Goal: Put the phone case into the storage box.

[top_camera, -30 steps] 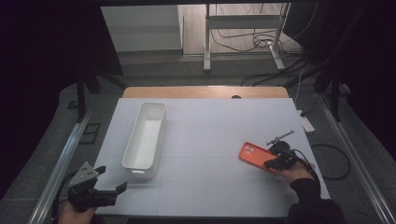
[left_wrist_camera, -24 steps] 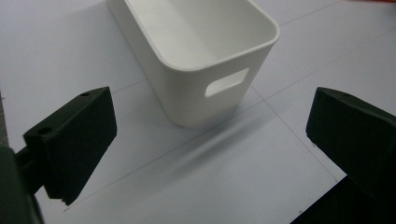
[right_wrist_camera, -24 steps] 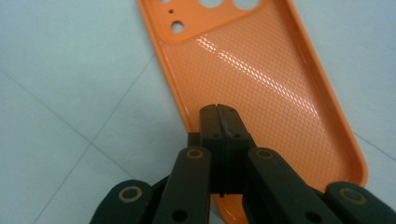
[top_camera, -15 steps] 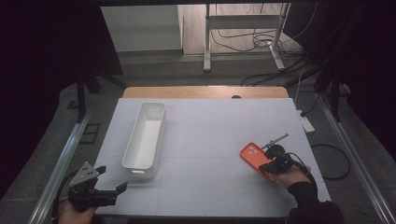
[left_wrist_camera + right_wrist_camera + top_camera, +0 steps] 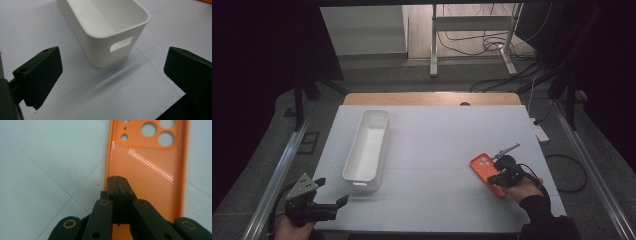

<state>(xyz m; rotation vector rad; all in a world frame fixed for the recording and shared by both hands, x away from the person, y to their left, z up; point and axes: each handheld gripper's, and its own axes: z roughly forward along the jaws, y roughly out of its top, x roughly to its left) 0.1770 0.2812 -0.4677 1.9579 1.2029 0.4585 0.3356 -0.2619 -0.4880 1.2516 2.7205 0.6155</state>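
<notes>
We're watching the orange phone case (image 5: 488,174) on the right side of the worktop (image 5: 432,150), and it has slid: over the last second it has shifted a little toward the near edge along with the right tool (image 5: 495,180). That tool's jaws are pressed fully together, and in the right gripper view the closed tip sits over the case's near-left edge (image 5: 147,170). Whether it pinches the thin rim or merely rests on it, we cannot tell. We'd judge this as an attempt to get hold of the case, likely bound for the white bin (image 5: 368,144) at the left. The camera-hole end points away from the tool. Our left tool (image 5: 333,205) has barely stirred, jaws spread wide and empty, just short of the bin's handle end (image 5: 121,44).
</notes>
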